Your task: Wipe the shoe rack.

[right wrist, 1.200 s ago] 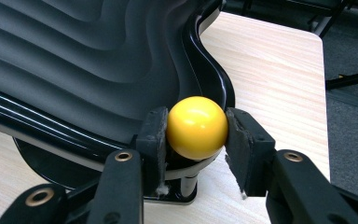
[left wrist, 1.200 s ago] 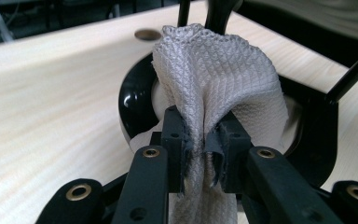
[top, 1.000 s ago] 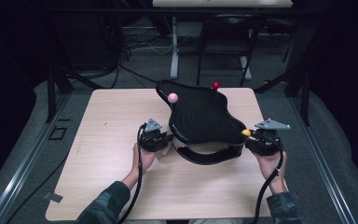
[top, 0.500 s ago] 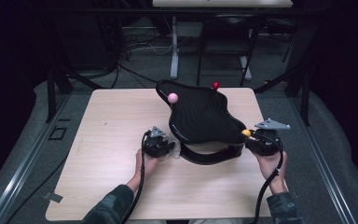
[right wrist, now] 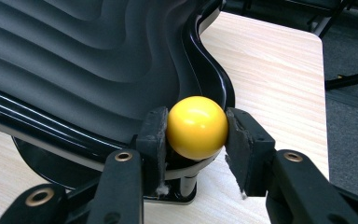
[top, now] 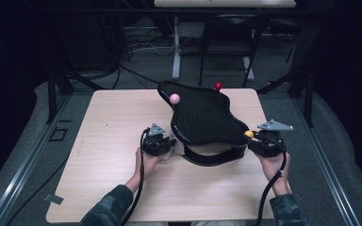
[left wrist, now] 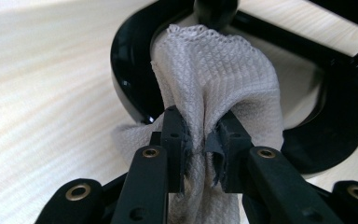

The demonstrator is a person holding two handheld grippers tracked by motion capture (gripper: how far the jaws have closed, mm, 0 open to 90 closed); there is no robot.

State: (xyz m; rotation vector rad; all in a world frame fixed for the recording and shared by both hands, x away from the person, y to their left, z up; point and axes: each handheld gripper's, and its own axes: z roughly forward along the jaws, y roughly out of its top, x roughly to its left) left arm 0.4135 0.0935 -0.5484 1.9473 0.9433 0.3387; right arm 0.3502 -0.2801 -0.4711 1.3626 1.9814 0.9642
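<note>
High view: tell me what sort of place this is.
Probably a lab or recording workspace, not a home: a light wooden table on grey carpet, dark metal frame rails around it, and loose cables under a desk behind.

We are shifting the left gripper [top: 171, 144] along the near-left side of the black tray [top: 202, 113]: it is sitting slightly farther from the tray's left edge and nearer the curved base under the tray than a second ago. We are carrying the pinched grey cloth [left wrist: 214, 79] with it, and the cloth is now lying against that base.
</note>
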